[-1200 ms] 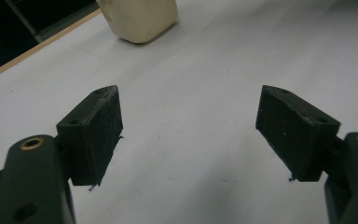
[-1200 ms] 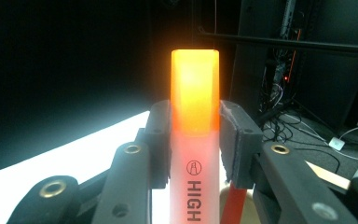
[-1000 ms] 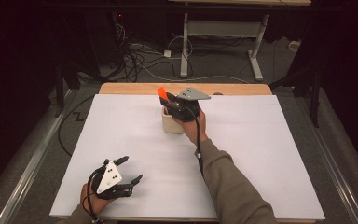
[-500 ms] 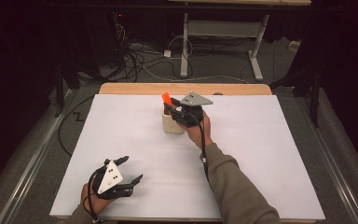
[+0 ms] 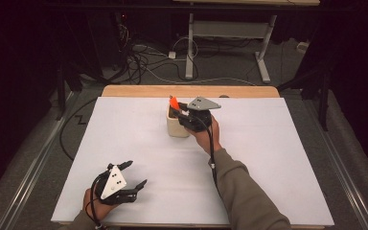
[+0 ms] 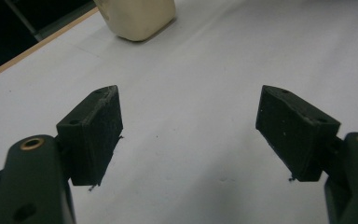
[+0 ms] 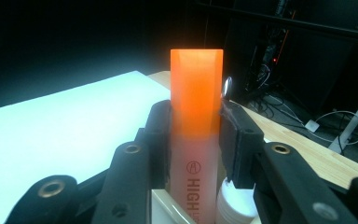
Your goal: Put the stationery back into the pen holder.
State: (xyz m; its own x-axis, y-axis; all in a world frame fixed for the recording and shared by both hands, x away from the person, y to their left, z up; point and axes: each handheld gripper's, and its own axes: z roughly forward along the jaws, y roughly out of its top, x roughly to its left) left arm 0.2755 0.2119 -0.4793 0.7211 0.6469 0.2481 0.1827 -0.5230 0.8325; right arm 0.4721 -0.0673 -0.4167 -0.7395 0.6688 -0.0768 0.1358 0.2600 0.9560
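White sheeting covers the worktop (image 5: pixel 268 158), with a strip of bare wood along the far edge and dark floor strewn with cables beyond. A cream cup (image 5: pixel 176 125) stands toward the far middle of that sheet, and serves as the landmark. Directly over the cup sits the right gripper (image 5: pixel 178 114), its jaws closed on an orange highlighter (image 7: pixel 196 116) held upright, cap uppermost. Compared with a second ago the orange cap rides lower and closer to the cup's mouth, and the pen's lower body now sits inside the rim beside a white-capped item (image 7: pixel 235 205) already in there. That reads as the pen being lowered into the cup, nearly home, release not yet made. Well nearer the person than the cup, the left gripper (image 5: pixel 135 173) rests on the sheet, jaws spread wide, holding nothing.
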